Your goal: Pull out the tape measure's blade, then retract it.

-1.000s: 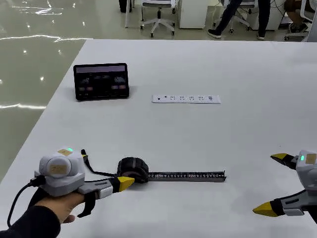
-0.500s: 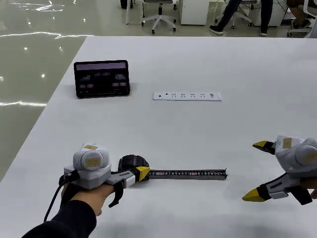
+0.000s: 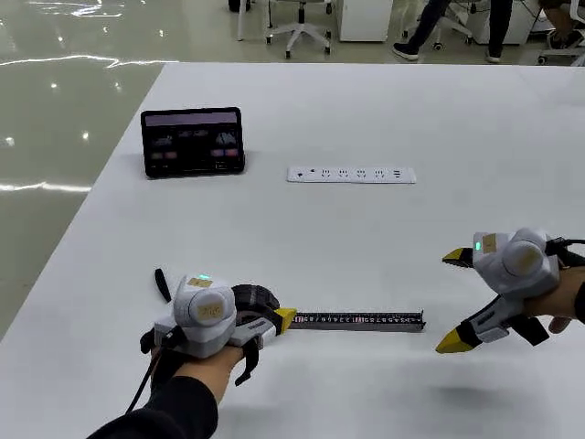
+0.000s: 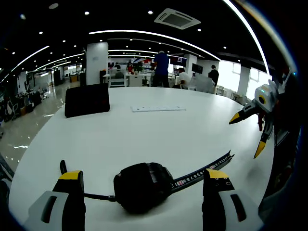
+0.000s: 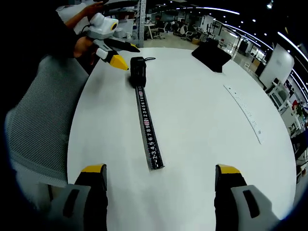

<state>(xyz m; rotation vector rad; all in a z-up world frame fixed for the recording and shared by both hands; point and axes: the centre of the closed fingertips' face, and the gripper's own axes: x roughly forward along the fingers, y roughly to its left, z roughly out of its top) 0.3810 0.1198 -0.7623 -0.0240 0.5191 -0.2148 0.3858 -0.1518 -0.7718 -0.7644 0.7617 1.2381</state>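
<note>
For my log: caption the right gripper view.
Open right gripper faces the pulled-out blade; left gripper at the tape measure case.

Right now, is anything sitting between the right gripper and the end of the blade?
Nothing visible. The right gripper is open and faces the end of the blade, with bare table between them. The power strip and the tablet lie well off that line, farther back on the table.

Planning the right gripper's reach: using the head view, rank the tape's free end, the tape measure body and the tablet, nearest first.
1. The tape's free end, just left of the right gripper.
2. The tape measure body, at the tape's other end, farther left.
3. The tablet, far back on the left.
</note>
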